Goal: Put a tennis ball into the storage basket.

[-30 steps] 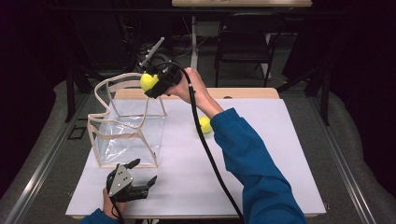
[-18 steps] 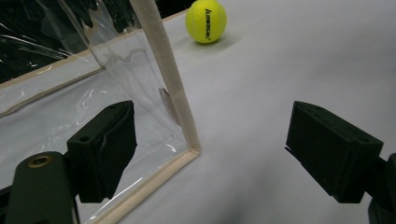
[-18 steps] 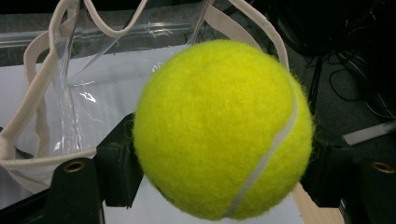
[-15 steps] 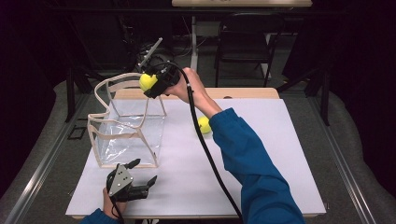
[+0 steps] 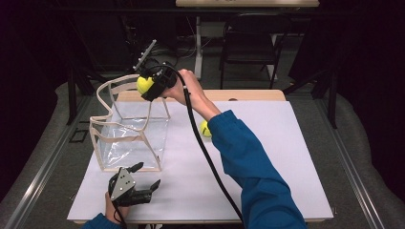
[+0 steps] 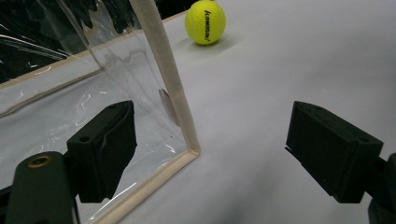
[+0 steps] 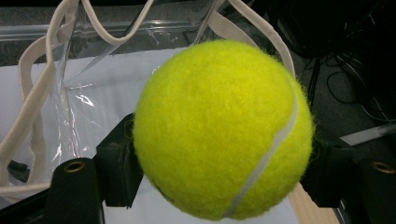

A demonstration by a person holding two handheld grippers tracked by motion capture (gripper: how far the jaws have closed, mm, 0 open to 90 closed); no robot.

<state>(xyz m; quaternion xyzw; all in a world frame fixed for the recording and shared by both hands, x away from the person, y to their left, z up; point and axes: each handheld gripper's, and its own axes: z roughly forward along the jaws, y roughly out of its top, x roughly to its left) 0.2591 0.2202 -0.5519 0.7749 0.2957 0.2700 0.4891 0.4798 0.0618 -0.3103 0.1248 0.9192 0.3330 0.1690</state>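
1. The right gripper (image 5: pixel 149 87), clamped on a tennis ball (image 7: pixel 222 128), has its pads largely hidden behind it.
2. The ball hangs above the clear tote bag's (image 5: pixel 129 138) rear rim.
3. The left gripper (image 5: pixel 143 179), jaws apart, rests just before the bag.

Yellow tennis ball (image 7: pixel 223 128), fuzzy, pale seam curving down its right side. Held off the desk (image 5: pixel 267 143), clamped between the right gripper (image 5: pixel 149 86) jaws, above the far rim of a clear plastic bag (image 5: pixel 131 138) with cream trim, standing open.
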